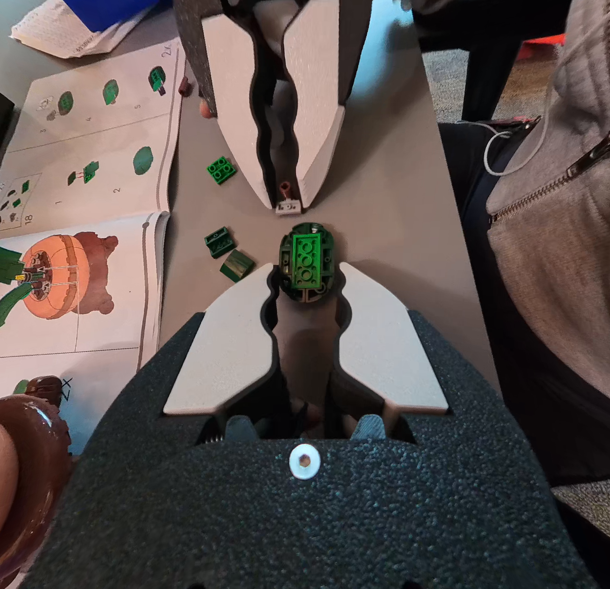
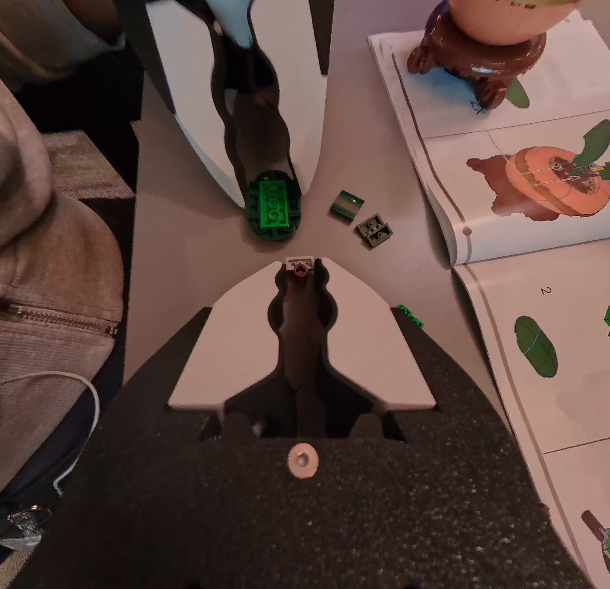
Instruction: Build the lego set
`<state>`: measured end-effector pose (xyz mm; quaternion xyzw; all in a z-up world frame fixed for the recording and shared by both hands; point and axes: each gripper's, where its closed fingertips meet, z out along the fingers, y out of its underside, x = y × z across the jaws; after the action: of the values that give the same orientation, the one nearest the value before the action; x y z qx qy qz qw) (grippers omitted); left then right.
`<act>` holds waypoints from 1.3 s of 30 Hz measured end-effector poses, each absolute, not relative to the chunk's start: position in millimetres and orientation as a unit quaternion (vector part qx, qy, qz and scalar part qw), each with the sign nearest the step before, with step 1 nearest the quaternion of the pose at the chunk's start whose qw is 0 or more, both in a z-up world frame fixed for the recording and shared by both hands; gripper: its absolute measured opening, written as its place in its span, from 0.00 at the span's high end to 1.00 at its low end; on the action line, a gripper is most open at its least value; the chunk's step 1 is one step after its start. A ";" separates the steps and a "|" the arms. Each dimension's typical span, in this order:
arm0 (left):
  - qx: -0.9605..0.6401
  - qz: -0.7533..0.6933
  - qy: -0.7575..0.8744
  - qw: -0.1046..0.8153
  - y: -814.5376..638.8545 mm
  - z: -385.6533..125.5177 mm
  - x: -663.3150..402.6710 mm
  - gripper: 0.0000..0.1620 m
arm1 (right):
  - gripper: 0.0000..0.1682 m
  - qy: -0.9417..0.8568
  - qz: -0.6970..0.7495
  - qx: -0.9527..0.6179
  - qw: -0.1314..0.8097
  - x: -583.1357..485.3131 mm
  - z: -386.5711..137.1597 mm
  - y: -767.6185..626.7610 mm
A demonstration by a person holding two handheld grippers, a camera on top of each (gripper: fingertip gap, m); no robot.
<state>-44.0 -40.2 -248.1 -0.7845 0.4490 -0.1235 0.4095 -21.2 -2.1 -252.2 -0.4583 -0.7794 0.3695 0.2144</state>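
The left gripper (image 1: 307,276) pinches a dark green oval piece (image 1: 307,262) with a bright green brick on it, just above the grey table (image 1: 396,177). The right gripper (image 2: 301,264), facing it close by, is nearly closed on a small white and brown piece (image 2: 299,265). Three loose green bricks (image 1: 227,251) lie beside an open booklet (image 1: 99,143).

Both wrist cams look steeply down, close over the table (image 1: 389,163), facing each other. Left cam: booklet (image 1: 85,163) at left. Right cam: booklet (image 2: 515,190) at right. Shared: green oval piece (image 1: 307,262) (image 2: 273,206) betw. them, loose bricks.
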 end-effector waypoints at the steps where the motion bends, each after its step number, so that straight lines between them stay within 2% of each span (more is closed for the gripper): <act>1: -0.785 -0.121 0.451 0.407 -40.0 -249.4 -43.8 0.81 | 0.91 -0.771 0.389 -0.457 0.214 -21.4 -246.7 -3.8; 4: -0.786 -0.121 0.450 0.407 -39.1 -249.4 -43.7 0.81 | 0.91 -0.763 0.420 -0.446 0.208 -19.3 -236.7 -12.5; 28: -0.786 -0.122 0.451 0.406 -39.1 -249.9 -43.2 0.81 | 0.91 -0.779 0.381 -0.462 0.187 -30.8 -252.2 -21.3; 31: -0.784 -0.124 0.451 0.409 -41.8 -248.7 -44.4 0.75 | 0.91 -0.783 0.378 -0.457 0.188 -30.5 -253.1 -22.1; 34: -0.778 -0.137 0.449 0.417 -45.1 -244.6 -44.9 0.79 | 0.91 -0.787 0.375 -0.452 0.189 -30.4 -253.3 -23.4; 39: -0.767 -0.140 0.440 0.445 -49.0 -227.4 -54.6 0.76 | 0.91 -0.790 0.372 -0.450 0.190 -31.4 -253.0 -23.0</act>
<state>-54.6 -49.0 -227.4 -0.7671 0.4400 -0.1397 0.4454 -31.4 -23.0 -253.0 -0.4501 -0.7895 0.3716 0.1897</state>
